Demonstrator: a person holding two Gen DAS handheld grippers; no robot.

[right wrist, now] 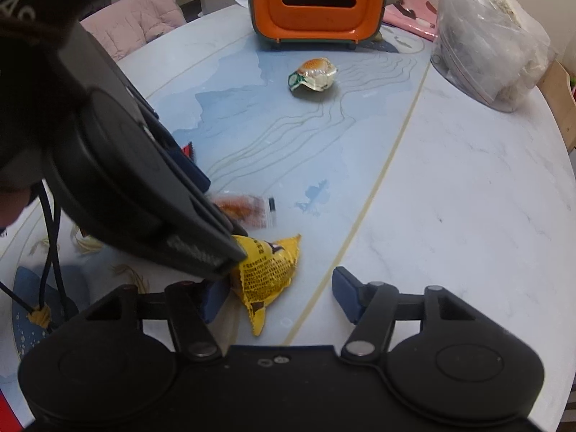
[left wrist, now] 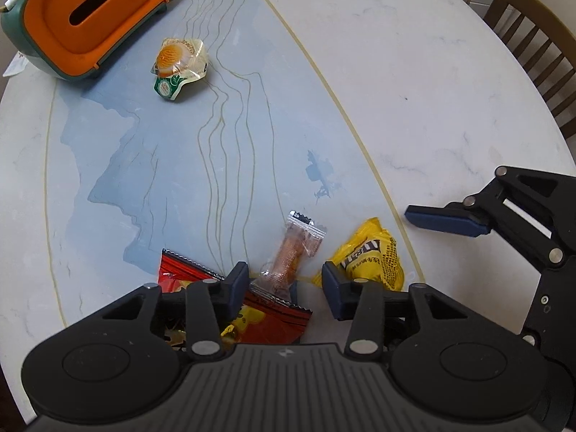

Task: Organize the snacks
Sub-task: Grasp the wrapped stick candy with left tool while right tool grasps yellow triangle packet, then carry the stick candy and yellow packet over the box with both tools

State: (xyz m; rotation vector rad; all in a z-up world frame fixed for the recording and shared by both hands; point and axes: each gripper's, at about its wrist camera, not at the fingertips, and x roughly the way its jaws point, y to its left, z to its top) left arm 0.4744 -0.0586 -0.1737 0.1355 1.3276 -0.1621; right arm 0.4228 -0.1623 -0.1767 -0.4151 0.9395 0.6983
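Now your left gripper (left wrist: 286, 280) straddles the clear-wrapped snack (left wrist: 291, 255), which lies partly on the red packet (left wrist: 266, 315); its jaws are narrow, not visibly pinching. Just right, your right gripper (right wrist: 279, 297) stands half-wide around the yellow candy bag (right wrist: 268, 273) on the table (right wrist: 450, 198), pads apart from it.

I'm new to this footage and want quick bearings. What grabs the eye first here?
The orange-faced box with a dark slot, standing at the far side of the table. Nearer, the yellow snack pack lies between the right claw's open fingers, and the left claw straddles a clear-wrapped snack.
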